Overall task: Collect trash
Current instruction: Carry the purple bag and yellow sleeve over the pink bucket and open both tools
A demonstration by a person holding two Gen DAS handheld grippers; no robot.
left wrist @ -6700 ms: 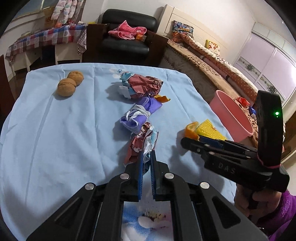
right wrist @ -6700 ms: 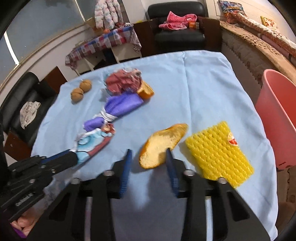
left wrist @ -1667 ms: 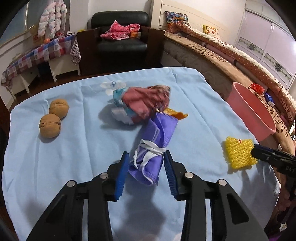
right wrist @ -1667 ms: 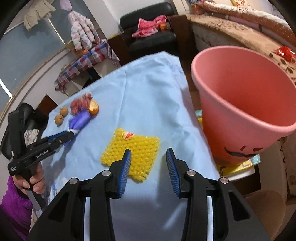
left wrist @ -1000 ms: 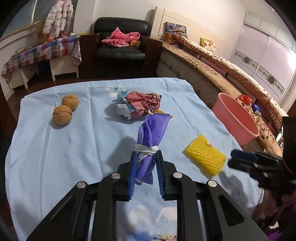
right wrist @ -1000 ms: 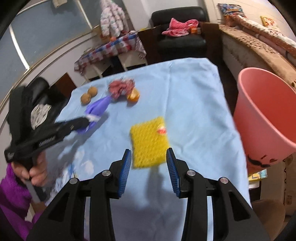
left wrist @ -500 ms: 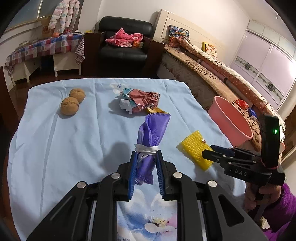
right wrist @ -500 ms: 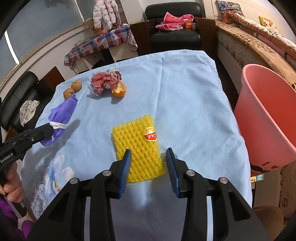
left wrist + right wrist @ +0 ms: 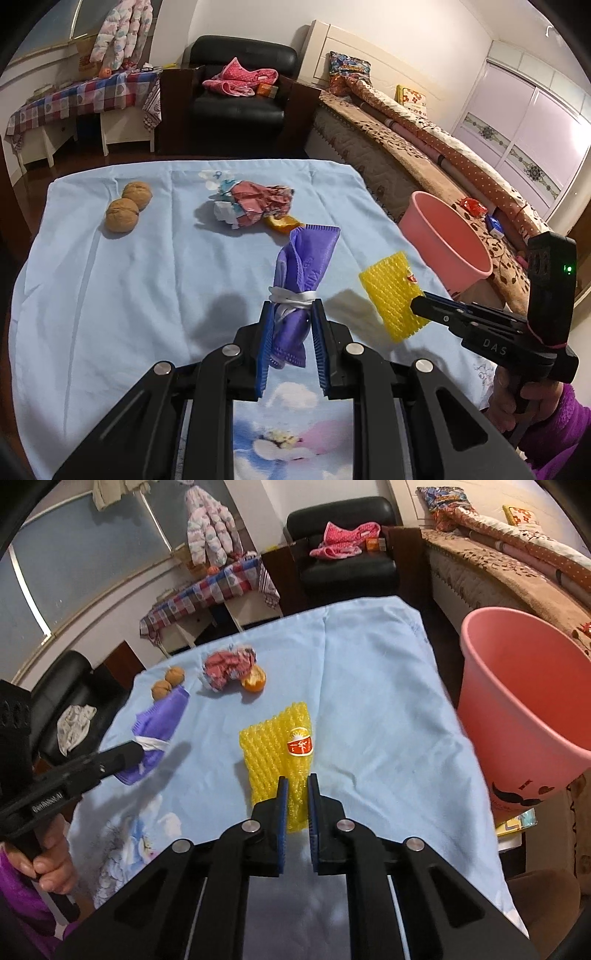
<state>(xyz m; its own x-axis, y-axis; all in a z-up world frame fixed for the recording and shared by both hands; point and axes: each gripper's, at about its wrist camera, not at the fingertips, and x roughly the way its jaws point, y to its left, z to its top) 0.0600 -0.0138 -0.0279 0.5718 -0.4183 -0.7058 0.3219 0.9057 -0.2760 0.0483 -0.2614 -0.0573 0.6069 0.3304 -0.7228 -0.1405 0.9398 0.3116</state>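
Observation:
My left gripper [image 9: 291, 314] is shut on a rolled purple face mask [image 9: 301, 273] tied with its white straps and holds it above the blue tablecloth [image 9: 147, 258]. The mask also shows in the right wrist view [image 9: 159, 720]. My right gripper [image 9: 295, 786] is shut on the near edge of a yellow foam fruit net [image 9: 275, 749] with a red sticker; in the left wrist view the net [image 9: 391, 291] hangs lifted off the cloth. A pink bucket [image 9: 524, 716] stands past the table's right edge.
A crumpled red and white wrapper [image 9: 255, 203] and an orange peel [image 9: 282, 223] lie at the table's far middle. Two walnuts [image 9: 127, 210] sit far left. A bed [image 9: 424, 147], a black armchair [image 9: 240, 92] and a side table [image 9: 81, 99] stand beyond.
My right gripper has closed on the yellow net and lifted it. My left gripper still holds the purple mask, a little higher and nearer the bucket side.

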